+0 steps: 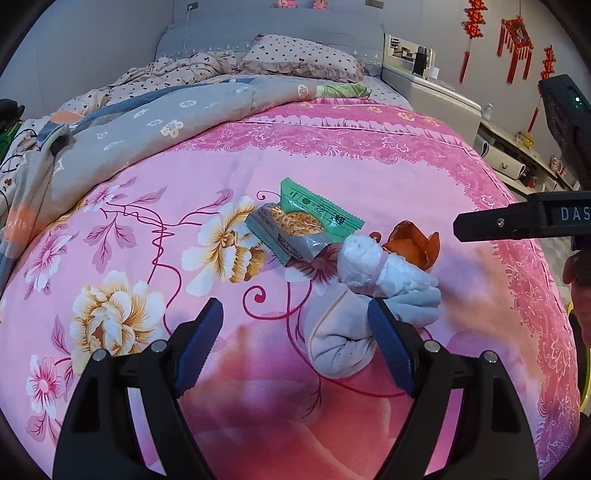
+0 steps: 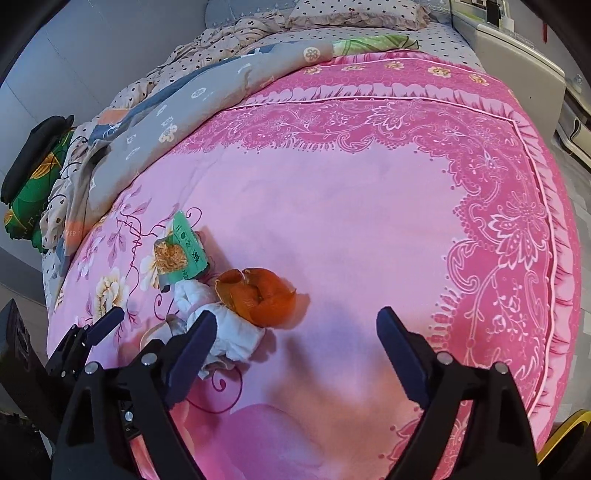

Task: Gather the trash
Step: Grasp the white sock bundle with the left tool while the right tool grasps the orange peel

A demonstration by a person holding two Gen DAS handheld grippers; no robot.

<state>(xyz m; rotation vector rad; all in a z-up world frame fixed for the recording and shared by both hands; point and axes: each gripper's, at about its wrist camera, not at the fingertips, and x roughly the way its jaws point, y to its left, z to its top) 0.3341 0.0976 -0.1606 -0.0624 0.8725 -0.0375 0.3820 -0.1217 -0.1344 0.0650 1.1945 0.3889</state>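
Left tongs (image 1: 295, 314) (gaping) hover beside crumpled tissue (image 1: 384, 269).

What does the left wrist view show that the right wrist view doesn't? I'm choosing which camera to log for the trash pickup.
Only the left wrist view: red wall ornaments and the rolled sock.
Only the right wrist view: a green package beside the bed.
Both: snack wrappers, crumpled tissue, orange peel on the pink quilt; left gripper and right gripper open.
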